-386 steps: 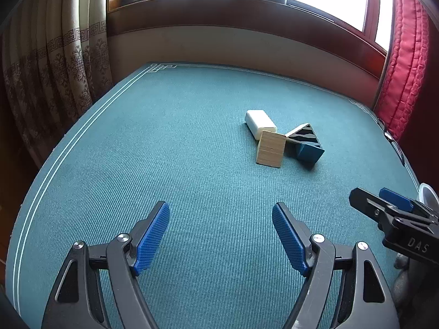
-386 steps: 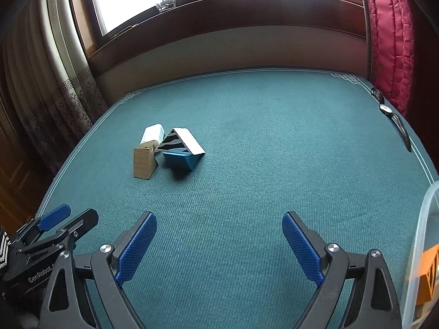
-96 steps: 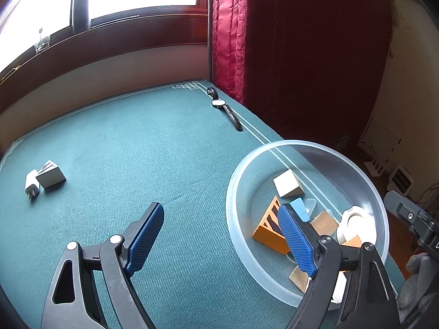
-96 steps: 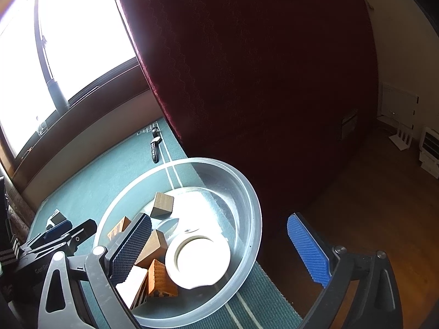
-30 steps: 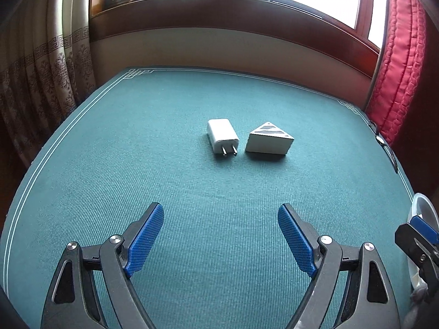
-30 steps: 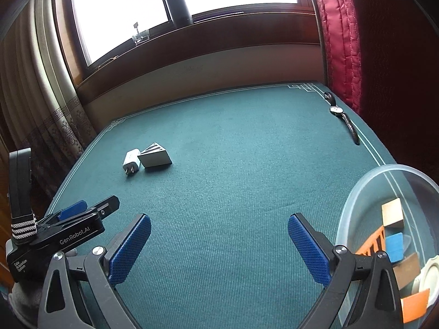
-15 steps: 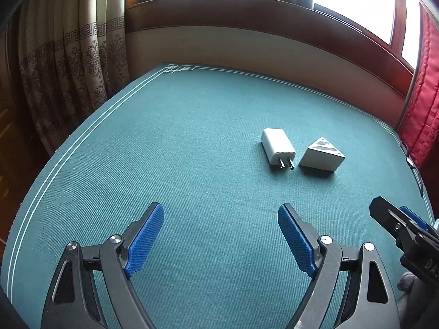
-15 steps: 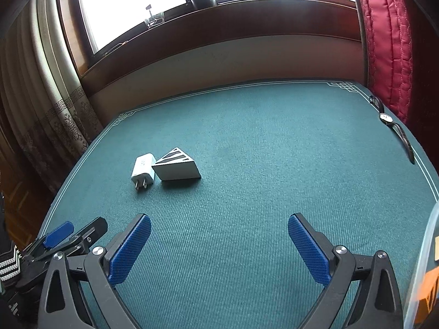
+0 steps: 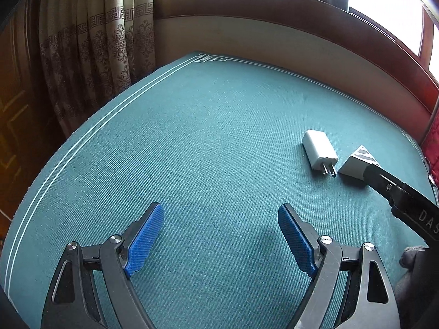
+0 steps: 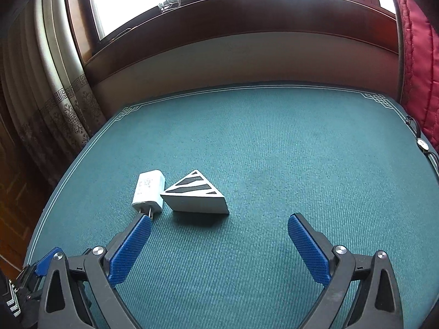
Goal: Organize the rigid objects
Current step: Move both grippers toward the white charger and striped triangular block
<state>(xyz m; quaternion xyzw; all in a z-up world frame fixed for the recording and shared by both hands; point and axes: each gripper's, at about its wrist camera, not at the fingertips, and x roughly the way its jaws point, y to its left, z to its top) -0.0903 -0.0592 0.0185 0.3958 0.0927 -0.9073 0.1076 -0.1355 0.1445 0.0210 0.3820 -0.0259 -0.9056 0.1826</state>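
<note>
A white plug charger (image 9: pixel 319 150) and a white wedge block with dark stripes (image 9: pixel 354 164) lie side by side on the green table (image 9: pixel 192 137). In the left wrist view they sit far right, and the body of the right gripper hides the wedge's near corner. My left gripper (image 9: pixel 221 211) is open and empty over bare cloth, well to the left of them. In the right wrist view the charger (image 10: pixel 149 189) and wedge (image 10: pixel 194 194) lie just ahead. My right gripper (image 10: pixel 219 219) is open, and its left fingertip (image 10: pixel 141 226) is close to the charger's prongs.
A wristwatch (image 10: pixel 422 144) lies at the table's right edge by the red curtain (image 10: pixel 419 63). Patterned curtains (image 9: pixel 96 63) hang at the left, and a wooden window sill runs behind the table. A gloved hand (image 9: pixel 414 274) shows at the lower right of the left wrist view.
The right gripper has moved left and closer to the charger and wedge; the bowl has left its view. In the left wrist view both objects have slid right, and the right gripper now covers the wedge's corner.
</note>
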